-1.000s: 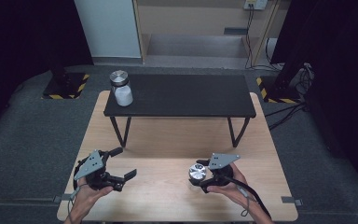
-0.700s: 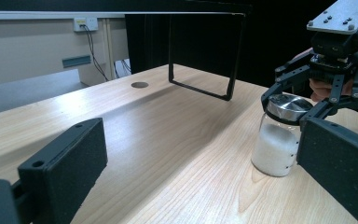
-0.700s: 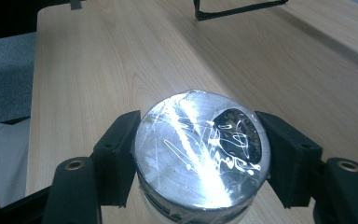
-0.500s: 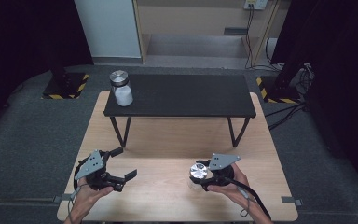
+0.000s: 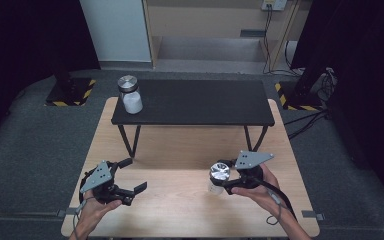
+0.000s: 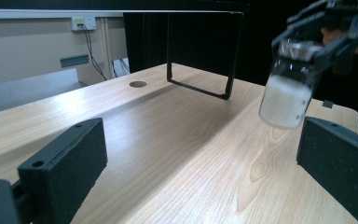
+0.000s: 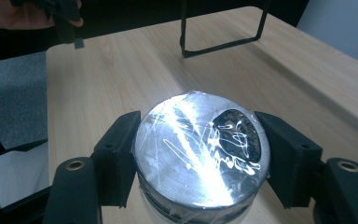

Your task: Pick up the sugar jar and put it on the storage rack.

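The right tool (image 5: 223,176) is clamped on a glass jar (image 5: 219,176) just under its scratched metal lid (image 7: 200,151); its jaws have just been closing, and in the right gripper view the two black pads press the jar from either side. The jar holds a white powder filling roughly its lower half. In the left gripper view it hangs clear of the worktop (image 5: 190,150), tilted, with a gap between its base and the wood. In the high view it sits over the near right part of the worktop, in front of the person's right hand (image 5: 255,187).

The left tool (image 5: 130,176) stands wide open with nothing between its jaws. It is held low over the near left part of the worktop, well apart from the right tool, and its jaws point across toward the lifted jar.

A small black table (image 5: 195,102) with thin metal legs stands on the far half of the worktop. A second jar (image 5: 130,95), with a metal lid and white contents, stands upright on its left end. Grey carpet (image 5: 30,150) surrounds the worktop.
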`<state>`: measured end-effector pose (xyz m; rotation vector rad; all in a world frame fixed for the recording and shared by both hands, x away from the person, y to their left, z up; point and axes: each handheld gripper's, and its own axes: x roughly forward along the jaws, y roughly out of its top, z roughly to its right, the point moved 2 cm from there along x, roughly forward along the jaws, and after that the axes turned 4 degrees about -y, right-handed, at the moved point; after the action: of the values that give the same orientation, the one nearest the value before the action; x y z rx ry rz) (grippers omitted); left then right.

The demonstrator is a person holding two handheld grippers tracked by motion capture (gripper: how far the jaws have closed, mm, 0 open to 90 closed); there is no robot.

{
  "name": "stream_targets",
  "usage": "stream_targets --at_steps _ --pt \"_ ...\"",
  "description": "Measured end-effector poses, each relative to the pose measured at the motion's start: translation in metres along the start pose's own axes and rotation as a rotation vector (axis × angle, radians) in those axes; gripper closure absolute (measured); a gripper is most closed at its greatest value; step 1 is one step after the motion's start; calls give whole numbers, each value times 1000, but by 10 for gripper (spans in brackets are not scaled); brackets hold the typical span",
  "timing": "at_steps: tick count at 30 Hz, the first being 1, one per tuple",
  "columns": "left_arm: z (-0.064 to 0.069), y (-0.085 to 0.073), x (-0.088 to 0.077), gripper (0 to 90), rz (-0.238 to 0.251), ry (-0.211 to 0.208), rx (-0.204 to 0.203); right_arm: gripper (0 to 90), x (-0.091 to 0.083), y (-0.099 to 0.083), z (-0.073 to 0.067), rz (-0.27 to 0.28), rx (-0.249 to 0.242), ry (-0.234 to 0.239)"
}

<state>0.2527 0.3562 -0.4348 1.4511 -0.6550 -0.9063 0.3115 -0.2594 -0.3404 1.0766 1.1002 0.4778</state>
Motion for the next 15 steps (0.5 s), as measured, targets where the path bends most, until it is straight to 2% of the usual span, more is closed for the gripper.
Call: stream_targets --at_steps 5,15 --pt "0 0 0 6 0 -2 -2 347 -17 21 3 -5 -20 -25" --pt "-1 0 1 6 1 -3 -4 347 -48 55 13 9 -12 -62"
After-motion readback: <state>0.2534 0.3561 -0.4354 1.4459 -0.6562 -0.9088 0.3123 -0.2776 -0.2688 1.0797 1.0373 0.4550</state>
